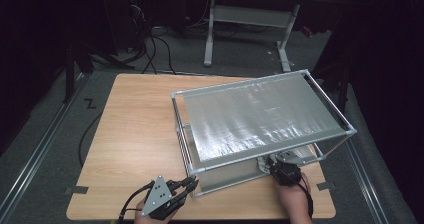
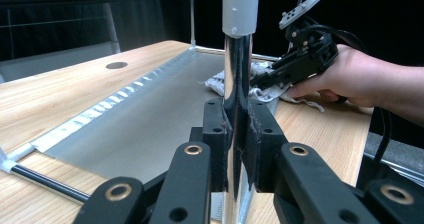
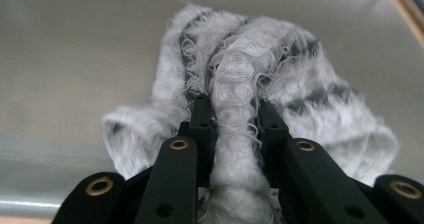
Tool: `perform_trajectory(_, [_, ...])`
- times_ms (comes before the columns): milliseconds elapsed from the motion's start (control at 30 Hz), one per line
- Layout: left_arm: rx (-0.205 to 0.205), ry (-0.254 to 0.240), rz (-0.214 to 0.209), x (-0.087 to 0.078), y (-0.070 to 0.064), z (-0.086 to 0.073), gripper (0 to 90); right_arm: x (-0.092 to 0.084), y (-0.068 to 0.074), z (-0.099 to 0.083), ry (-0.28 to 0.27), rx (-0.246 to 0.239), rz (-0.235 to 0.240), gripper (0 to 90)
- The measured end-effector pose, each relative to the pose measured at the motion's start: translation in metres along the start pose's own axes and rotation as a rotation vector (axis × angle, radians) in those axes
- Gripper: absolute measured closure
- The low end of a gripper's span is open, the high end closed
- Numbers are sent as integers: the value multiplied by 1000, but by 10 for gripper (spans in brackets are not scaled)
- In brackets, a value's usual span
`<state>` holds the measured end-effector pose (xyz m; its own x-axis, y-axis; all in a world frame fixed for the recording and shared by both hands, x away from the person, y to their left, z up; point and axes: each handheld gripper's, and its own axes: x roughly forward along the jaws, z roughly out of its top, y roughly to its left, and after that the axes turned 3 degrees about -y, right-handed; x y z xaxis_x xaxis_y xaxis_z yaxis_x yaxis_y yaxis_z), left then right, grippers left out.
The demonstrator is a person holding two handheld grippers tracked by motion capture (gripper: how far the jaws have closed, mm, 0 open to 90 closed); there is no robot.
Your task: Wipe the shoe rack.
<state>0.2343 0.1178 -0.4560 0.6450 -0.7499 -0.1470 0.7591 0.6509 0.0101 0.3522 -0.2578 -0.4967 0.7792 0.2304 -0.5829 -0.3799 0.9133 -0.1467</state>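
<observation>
**High view: cloth wiping inside a braced metal rack**

High view shows a two-tier rack of silver tubes and grey sheet-metal shelves (image 1: 260, 116) standing on the pale wooden surface (image 1: 135, 134). The left gripper (image 1: 189, 185) is clamped on the rack's shiny near corner post (image 2: 236, 84), steadying the frame. The right gripper (image 1: 274, 165) reaches under the top shelf from the near side; seen in the right gripper view, it is clenched on a bunched fold of the fluffy white cloth with grey stripes (image 3: 280, 74), which lies on the grey lower shelf (image 3: 75, 59).

Probable risks, judged from this arrangement: the loose pile may snag on the shelf edge and drag out of the grip; a hard sideways stroke could shift the light rack if the smooth post slips between the left jaws; the right gripper's upper body may knock the shelf above.
</observation>
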Motion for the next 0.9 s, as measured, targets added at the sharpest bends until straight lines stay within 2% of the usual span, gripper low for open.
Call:
perform_trajectory(67, [2,0,-1,1,0,0,809,-4,2,1,-21,-1,6,751])
perform_trajectory(100, [3,-3,-2,2,0,0,809,-13,11,5,-70,-16,13,749])
perform_trajectory(133, [3,-3,-2,2,0,0,809,-13,11,5,-70,-16,13,749])
perform_trajectory(167, [7,-3,-1,2,0,0,809,-17,16,7,-93,-18,23,748])
perform_trajectory(200, [10,-2,4,2,0,0,809,-24,29,11,-132,-12,68,744])
perform_trajectory(233, [10,-1,6,2,-1,0,809,-26,37,14,-149,-19,87,740])
perform_trajectory(267, [10,-1,6,2,-1,0,808,-26,37,14,-149,-19,87,740])
perform_trajectory(300, [10,-1,7,2,-1,0,808,-28,55,18,-168,-53,128,731])
perform_trajectory(333, [10,-1,7,2,-1,0,808,-28,55,18,-168,-53,128,731])
perform_trajectory(367, [12,0,9,2,-1,0,808,-28,74,21,-181,-75,177,721])
perform_trajectory(400, [13,0,9,1,-1,0,808,-27,83,23,-180,-85,199,717])
perform_trajectory(433, [13,0,9,1,-1,0,808,-27,83,23,-180,-85,199,717])
perform_trajectory(467, [15,1,10,1,-1,0,807,-23,101,26,-175,-109,247,707])
perform_trajectory(500, [14,1,11,1,-1,0,807,-21,110,26,-168,-119,265,699])
perform_trajectory(533, [14,1,11,1,-1,0,807,-21,110,26,-168,-119,265,699])
perform_trajectory(567, [15,1,14,0,-2,0,807,-16,125,28,-153,-137,291,695])
perform_trajectory(633, [15,2,17,-1,-2,0,806,-10,138,29,-141,-149,311,688])
perform_trajectory(667, [15,2,17,-1,-2,0,807,-10,138,29,-141,-149,311,688])
perform_trajectory(700, [15,4,19,-2,-2,0,807,-3,147,29,-127,-167,325,682])
perform_trajectory(767, [14,4,20,-2,-2,0,806,-1,150,29,-120,-168,331,676])
perform_trajectory(800, [13,3,20,-2,-2,0,806,2,153,29,-119,-164,339,672])
perform_trajectory(867, [14,4,22,-2,-2,0,806,3,156,28,-69,-133,361,659])
perform_trajectory(900, [13,3,23,-3,-2,0,806,2,159,28,-66,-133,376,627])
